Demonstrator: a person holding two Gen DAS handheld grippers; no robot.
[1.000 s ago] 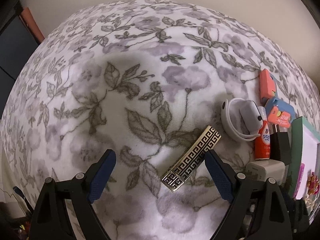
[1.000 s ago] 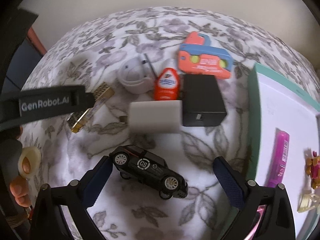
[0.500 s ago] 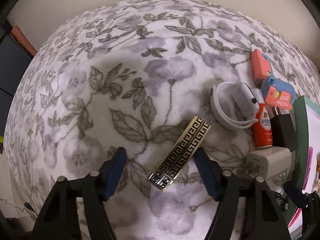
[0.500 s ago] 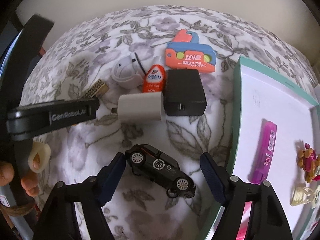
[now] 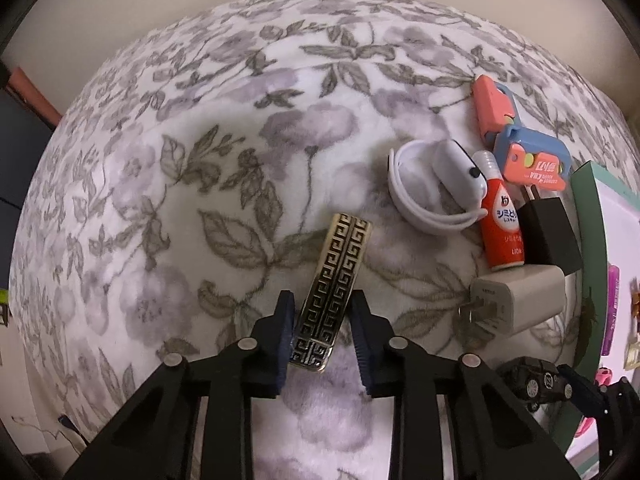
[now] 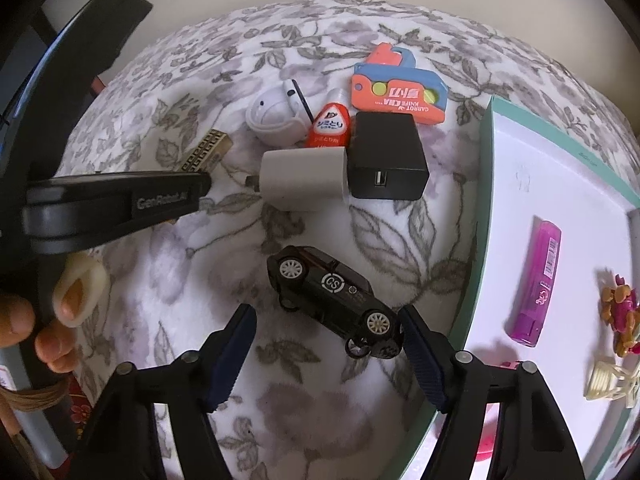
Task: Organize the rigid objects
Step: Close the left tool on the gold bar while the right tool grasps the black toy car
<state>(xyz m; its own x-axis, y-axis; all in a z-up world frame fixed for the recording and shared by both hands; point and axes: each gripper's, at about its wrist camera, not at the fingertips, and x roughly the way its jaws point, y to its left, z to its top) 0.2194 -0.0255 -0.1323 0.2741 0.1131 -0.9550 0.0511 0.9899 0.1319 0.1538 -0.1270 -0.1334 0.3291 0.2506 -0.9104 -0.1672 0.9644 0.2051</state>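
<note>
A gold bar with a black key pattern (image 5: 334,290) lies on the floral blanket. My left gripper (image 5: 322,334) is shut on the bar's near end, both pads against its long sides. It also shows in the right wrist view (image 6: 206,149), partly behind the left gripper's body (image 6: 116,206). A black toy car (image 6: 334,292) lies on the blanket. My right gripper (image 6: 326,354) is open around it, with the right finger (image 6: 420,356) touching the car's rear end.
A white charger (image 6: 302,179), black adapter (image 6: 386,162), red bottle (image 6: 330,126), white earbud case (image 6: 276,114) and orange-blue knife toy (image 6: 398,88) cluster behind. A green-rimmed white tray (image 6: 486,208) at right holds a purple lighter (image 6: 538,280) and small toys.
My left gripper moved forward and closed on the gold bar, which turned more upright in view. My right gripper advanced onto the toy car and narrowed its opening.
</note>
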